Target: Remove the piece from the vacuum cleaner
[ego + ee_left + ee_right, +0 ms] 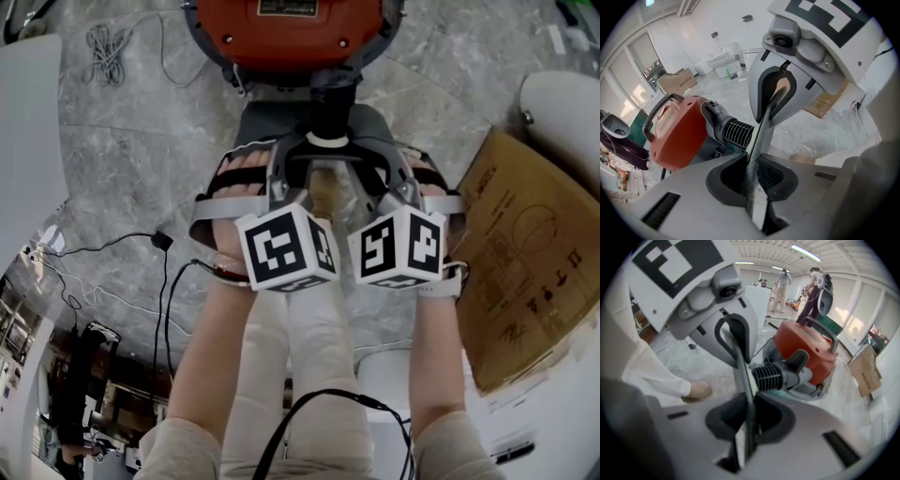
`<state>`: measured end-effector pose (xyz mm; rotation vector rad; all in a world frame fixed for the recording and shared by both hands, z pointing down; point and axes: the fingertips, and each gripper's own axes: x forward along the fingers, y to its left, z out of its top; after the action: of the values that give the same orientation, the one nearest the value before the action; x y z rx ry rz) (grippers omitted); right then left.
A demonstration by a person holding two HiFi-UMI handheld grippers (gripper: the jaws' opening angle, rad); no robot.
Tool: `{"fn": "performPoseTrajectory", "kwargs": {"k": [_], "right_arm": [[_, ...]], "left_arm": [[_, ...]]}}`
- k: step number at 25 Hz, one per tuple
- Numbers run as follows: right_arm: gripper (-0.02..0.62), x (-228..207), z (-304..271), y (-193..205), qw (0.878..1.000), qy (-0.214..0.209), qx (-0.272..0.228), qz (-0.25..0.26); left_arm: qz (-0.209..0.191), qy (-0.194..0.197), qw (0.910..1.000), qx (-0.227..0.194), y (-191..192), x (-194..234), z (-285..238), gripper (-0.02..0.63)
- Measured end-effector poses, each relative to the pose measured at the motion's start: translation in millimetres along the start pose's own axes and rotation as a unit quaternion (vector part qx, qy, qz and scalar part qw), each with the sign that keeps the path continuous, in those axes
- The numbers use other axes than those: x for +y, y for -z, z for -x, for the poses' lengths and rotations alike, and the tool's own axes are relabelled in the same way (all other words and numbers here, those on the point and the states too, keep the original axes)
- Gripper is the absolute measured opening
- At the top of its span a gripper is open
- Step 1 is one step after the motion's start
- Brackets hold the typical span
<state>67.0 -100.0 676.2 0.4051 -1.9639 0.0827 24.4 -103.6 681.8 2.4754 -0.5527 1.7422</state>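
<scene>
The orange vacuum cleaner stands on the floor at the top of the head view. Its black ribbed hose connector points toward me. A thin grey mesh-textured piece, seen edge-on, runs from one gripper to the other. My left gripper is shut on one end of it. The other end sits in my right gripper, also shut on it. Both grippers point steeply down just in front of the connector, tips close together. The head view hides the piece behind the jaws.
The person's sandalled feet flank the grippers on the marble floor. A cardboard box lies at the right beside a white object. Cables trail at the upper left and lower left. People stand far off.
</scene>
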Motion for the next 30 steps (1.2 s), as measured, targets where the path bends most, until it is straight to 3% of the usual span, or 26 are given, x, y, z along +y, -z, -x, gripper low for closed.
{"fn": "performPoseTrajectory", "kwargs": {"k": [3, 8, 15, 30], "right_arm": [[0.046, 5, -6, 4, 1.0, -0.014, 0.005, -0.004], [0.046, 21, -5, 3, 1.0, -0.013, -0.002, -0.003], [0.046, 36, -2, 1, 1.0, -0.019, -0.002, -0.003], [0.046, 34, 45, -29, 1.0, -0.021, -0.01, -0.005]], "left_arm": [[0.005, 0.017, 0.9998, 0.007, 4, -7, -8, 0.063], [-0.009, 0.003, 1.0, 0.0, 12, -17, -3, 0.063], [-0.004, 0.014, 0.9999, 0.003, 20, -29, 4, 0.063], [0.0, 0.014, 0.9998, -0.011, 8, -20, 58, 0.063]]}}
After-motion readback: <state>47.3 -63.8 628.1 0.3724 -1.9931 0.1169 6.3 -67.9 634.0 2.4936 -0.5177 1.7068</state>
